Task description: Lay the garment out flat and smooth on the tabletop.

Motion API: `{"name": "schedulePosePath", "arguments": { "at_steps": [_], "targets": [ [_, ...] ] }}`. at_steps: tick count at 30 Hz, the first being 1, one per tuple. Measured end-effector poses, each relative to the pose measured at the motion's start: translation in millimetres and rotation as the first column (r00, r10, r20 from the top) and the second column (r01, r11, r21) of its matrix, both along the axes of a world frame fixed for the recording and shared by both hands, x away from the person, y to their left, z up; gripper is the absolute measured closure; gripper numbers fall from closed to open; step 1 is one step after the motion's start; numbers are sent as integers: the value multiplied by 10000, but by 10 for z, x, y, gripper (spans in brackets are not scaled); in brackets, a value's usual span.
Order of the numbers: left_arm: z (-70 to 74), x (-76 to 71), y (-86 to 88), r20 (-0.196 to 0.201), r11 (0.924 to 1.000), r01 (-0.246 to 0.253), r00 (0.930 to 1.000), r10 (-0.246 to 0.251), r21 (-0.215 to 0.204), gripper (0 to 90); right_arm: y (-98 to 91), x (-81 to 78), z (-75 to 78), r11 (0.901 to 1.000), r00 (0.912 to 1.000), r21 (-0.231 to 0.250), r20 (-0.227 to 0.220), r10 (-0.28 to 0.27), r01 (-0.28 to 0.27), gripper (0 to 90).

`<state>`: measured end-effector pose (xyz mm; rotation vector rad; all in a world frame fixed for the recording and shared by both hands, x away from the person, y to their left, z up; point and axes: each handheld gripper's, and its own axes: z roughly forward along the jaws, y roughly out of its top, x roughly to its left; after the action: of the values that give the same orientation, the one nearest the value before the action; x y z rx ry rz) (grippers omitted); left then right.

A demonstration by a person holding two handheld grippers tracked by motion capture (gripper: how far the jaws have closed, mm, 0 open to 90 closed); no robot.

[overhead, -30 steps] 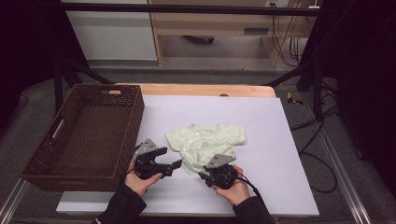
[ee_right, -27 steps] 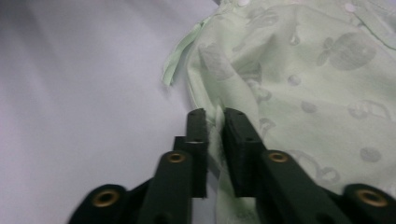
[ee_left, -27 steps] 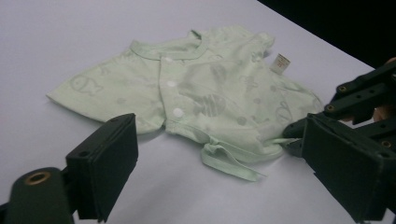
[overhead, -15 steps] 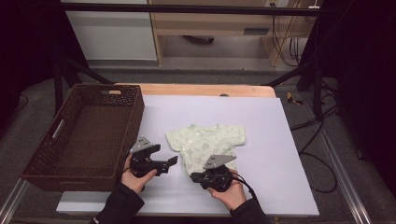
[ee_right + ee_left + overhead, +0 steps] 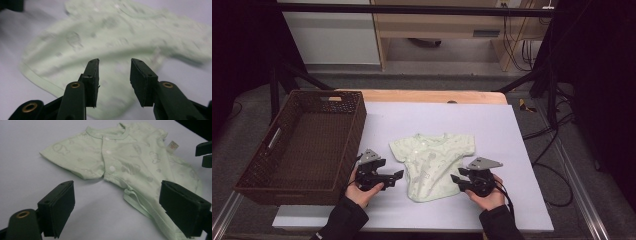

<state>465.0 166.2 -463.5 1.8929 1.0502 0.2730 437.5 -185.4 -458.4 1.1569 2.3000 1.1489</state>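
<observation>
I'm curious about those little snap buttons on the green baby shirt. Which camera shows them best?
The left gripper view: the white snaps run sharp and close down the shirt below the collar. The high view shows the whole shirt spread on the table, its snaps too small to tell. The right gripper view shows the shirt blurred.

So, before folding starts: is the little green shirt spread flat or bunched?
Spread flat: the shirt lies open on the table, sleeves out.
</observation>
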Motion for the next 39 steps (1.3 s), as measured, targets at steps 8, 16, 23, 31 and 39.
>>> {"name": "schedulePosePath", "arguments": {
  "at_steps": [8,16,23,31,39],
  "targets": [
    [-51,244,-43,90,9965,-704,9975,701,459,188,-310,233,-105,9913,9915,374,279,-1273,1263,494],
    [-177,517,-71,-224,9850,-1513,9879,1537,828,358,-430,682,-137,9652,9657,522,286,-2580,2563,473],
    [-216,560,-95,-398,9870,-1474,9879,1501,636,638,-363,917,-228,9573,9575,171,-19,-2886,2886,514],
    [-186,597,-72,-299,9898,-1367,9900,1380,412,886,-313,920,-266,9671,9670,22,-154,-2541,2542,802],
    [-99,727,80,-35,9797,-1914,9814,1919,603,888,-253,911,-228,9751,9755,338,130,-2197,2192,852]
  ]
}}
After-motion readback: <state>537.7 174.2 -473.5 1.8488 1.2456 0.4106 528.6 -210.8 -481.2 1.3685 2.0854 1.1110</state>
